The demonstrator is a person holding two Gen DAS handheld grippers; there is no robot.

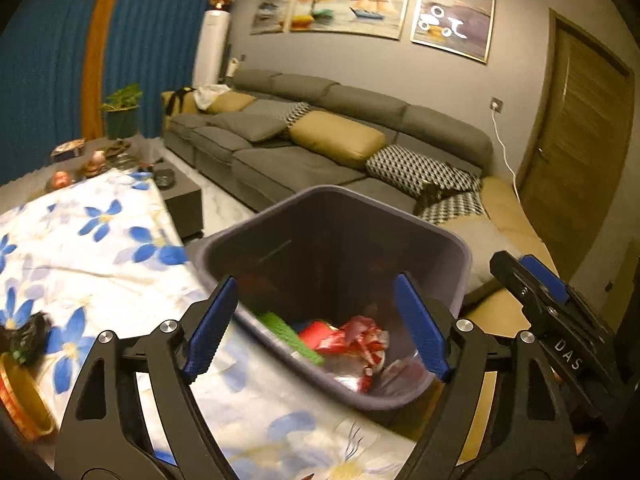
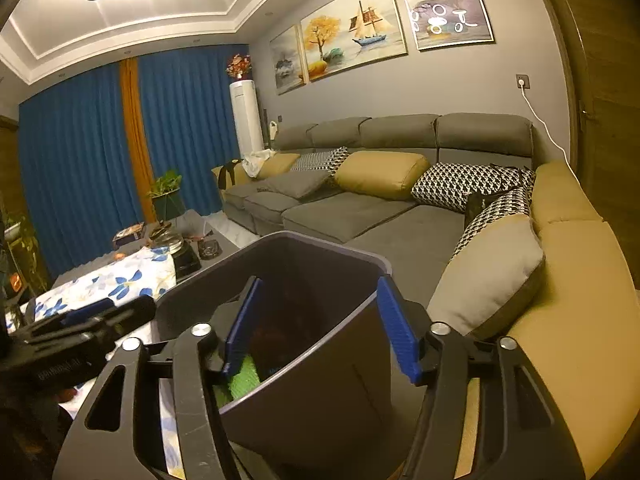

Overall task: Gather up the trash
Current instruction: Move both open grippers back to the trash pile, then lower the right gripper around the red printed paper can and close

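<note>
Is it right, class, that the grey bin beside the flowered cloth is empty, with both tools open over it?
Not quite. The bin is not empty: the left wrist view shows red wrappers and something green inside. The rest stands.

On my right gripper [image 1: 536, 280], seen off to the right of my left one, white letters on the black body read "DAS". My left gripper [image 2: 108, 312], seen to the left of my right one, carries a white printed line too, but it is upside down and too blurred to read.
</note>
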